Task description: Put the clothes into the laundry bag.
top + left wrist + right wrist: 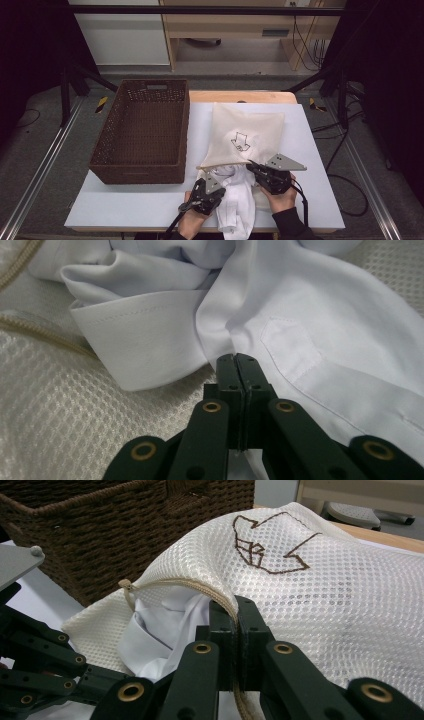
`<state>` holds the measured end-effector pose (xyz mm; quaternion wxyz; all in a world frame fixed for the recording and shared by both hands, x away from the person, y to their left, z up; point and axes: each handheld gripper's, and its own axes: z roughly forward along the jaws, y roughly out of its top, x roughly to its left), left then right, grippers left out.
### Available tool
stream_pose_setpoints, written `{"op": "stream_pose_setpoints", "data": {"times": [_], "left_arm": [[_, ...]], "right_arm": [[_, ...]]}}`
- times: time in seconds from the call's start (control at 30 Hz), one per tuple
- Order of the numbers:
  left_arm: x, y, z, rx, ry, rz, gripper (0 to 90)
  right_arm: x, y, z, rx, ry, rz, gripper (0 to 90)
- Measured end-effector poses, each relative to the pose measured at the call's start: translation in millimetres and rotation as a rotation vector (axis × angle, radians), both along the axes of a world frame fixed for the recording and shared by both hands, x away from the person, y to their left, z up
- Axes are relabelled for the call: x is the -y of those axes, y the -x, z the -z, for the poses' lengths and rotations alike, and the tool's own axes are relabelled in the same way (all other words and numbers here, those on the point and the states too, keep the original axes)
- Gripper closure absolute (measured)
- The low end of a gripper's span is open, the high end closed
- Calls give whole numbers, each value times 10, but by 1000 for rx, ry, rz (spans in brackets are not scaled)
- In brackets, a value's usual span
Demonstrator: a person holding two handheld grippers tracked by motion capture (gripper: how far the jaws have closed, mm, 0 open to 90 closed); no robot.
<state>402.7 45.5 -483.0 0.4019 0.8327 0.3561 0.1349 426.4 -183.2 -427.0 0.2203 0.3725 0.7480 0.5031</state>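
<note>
My left gripper [236, 356] has its fingers clamped on the white shirt [310, 325] — lower centre of frame. My right gripper [235, 602] pinches the mesh bag [320, 590] by its zipper edge.

White shirt [235, 200], cream mesh bag [245, 132]

recording lab, staged laundry bench.
black metal frame [200, 10], trailing cables [305, 45], taped floor, bare table [125, 205] with wicker basket [142, 130].

A brown wicker basket [142, 132] stands on the white table [125, 202].
</note>
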Motion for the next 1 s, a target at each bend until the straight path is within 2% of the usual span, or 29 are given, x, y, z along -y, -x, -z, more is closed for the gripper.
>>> {"op": "stream_pose_setpoints", "data": {"times": [0.03,0.1,0.13,0.2,0.3,0.4,0.43,0.53,0.57,0.6,0.7,0.73,0.77,0.83,0.87,0.9,0.97,1.0], "left_arm": [[-16,10,-14,4,20,7,893],[-62,21,-73,11,91,25,894],[-78,19,-128,27,118,25,894],[-76,-4,-212,51,153,34,894],[31,-83,-308,79,175,43,894],[239,-231,-271,116,136,46,894],[287,-271,-243,115,120,40,893],[427,-409,-80,128,39,20,889],[437,-446,-33,107,36,21,889],[431,-462,-6,104,46,24,887],[393,-442,-38,96,48,16,870],[358,-391,-83,110,45,12,776],[358,-391,-83,110,45,12,734],[300,-341,-132,124,43,15,704],[265,-317,-156,127,49,5,631],[221,-296,-185,117,65,3,631],[133,-241,-234,90,89,2,555],[89,-213,-257,64,109,9,494]], "right_arm": [[-10,7,-7,3,0,-4,879],[-23,15,-22,7,-4,-12,879],[-24,16,-30,7,-12,-21,879],[-33,21,-44,10,-23,-30,879],[-50,35,-58,16,-24,-44,879],[-49,42,-64,23,-21,-48,879],[-42,42,-64,19,-20,-42,879],[7,21,-29,8,4,-16,877],[7,21,-29,8,4,-16,877],[23,12,-16,3,7,-12,877],[56,1,2,1,3,-6,874],[53,3,4,3,5,-6,873],[53,3,4,3,5,-6,873],[48,3,7,7,10,-8,873],[46,4,7,7,13,-8,873],[46,4,7,7,13,-8,873],[46,4,5,2,10,-5,873],[42,3,6,0,10,-3,872]]}}
